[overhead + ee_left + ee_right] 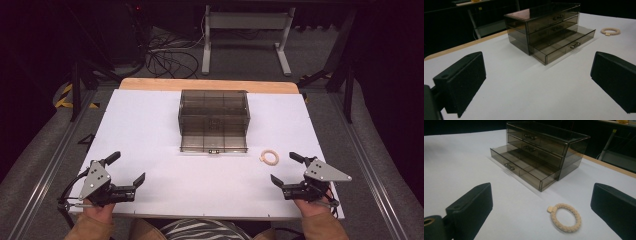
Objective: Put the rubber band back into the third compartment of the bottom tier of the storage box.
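A white table [150, 130] fills the middle of the high view, with a wooden edge along its far side. Near the far centre stands a smoky see-through drawer box [214, 107] with three drawers; the bottom drawer [214, 141] is pulled out toward the near side and divided into compartments, the two above it are pushed in. At the near left corner a person's hand holds the left gripper [129, 169], low over the table, its two black jaws spread wide apart with nothing between them. At the near right corner the other hand holds the right gripper [284, 168], its jaws likewise released and wide apart, nothing in them. Smallest is a cream braided ring [269, 157], lying flat on the table to the right of the open drawer, apart from it, and just beyond the right gripper's jaws, touching neither
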Available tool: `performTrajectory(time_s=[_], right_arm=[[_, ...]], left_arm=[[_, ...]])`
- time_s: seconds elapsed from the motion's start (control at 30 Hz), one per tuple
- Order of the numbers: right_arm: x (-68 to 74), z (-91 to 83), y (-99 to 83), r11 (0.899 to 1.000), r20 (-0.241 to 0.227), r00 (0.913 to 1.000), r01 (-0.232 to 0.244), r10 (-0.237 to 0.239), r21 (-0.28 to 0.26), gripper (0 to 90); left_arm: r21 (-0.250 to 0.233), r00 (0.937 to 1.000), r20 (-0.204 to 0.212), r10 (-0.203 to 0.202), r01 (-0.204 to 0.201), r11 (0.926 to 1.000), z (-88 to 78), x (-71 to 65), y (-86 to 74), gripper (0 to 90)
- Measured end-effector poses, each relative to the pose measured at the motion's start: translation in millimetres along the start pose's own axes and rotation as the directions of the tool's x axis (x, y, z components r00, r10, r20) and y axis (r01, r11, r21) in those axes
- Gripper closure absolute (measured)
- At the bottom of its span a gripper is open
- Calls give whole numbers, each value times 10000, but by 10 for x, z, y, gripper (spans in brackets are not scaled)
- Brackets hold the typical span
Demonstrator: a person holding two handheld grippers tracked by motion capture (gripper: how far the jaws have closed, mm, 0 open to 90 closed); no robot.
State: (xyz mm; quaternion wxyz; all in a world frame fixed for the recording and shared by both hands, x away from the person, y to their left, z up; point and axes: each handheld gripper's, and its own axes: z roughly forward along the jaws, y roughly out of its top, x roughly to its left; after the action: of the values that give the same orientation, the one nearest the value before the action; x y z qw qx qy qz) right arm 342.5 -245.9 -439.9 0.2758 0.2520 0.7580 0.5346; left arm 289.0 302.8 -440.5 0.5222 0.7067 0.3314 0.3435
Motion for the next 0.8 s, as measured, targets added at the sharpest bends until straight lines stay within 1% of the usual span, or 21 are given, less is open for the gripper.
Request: performTrajectory(time_s=[0.17, 0.57, 0.8], right_arm=[[2, 3, 1, 10000, -5, 10000, 56, -56, 52, 46], [3, 7, 7, 9999, -20, 10000, 53, -53, 125, 53], [3, 7, 8, 9999, -21, 10000, 42, -42, 148, 57]], left_arm=[[-1, 9999, 7, -100, 100, 9999, 0, 2, -2, 7], [42, 10000, -44, -4, 4, 10000, 2, -4, -1, 7], [22, 10000, -1, -67, 67, 10000, 5, 1, -6, 7]])
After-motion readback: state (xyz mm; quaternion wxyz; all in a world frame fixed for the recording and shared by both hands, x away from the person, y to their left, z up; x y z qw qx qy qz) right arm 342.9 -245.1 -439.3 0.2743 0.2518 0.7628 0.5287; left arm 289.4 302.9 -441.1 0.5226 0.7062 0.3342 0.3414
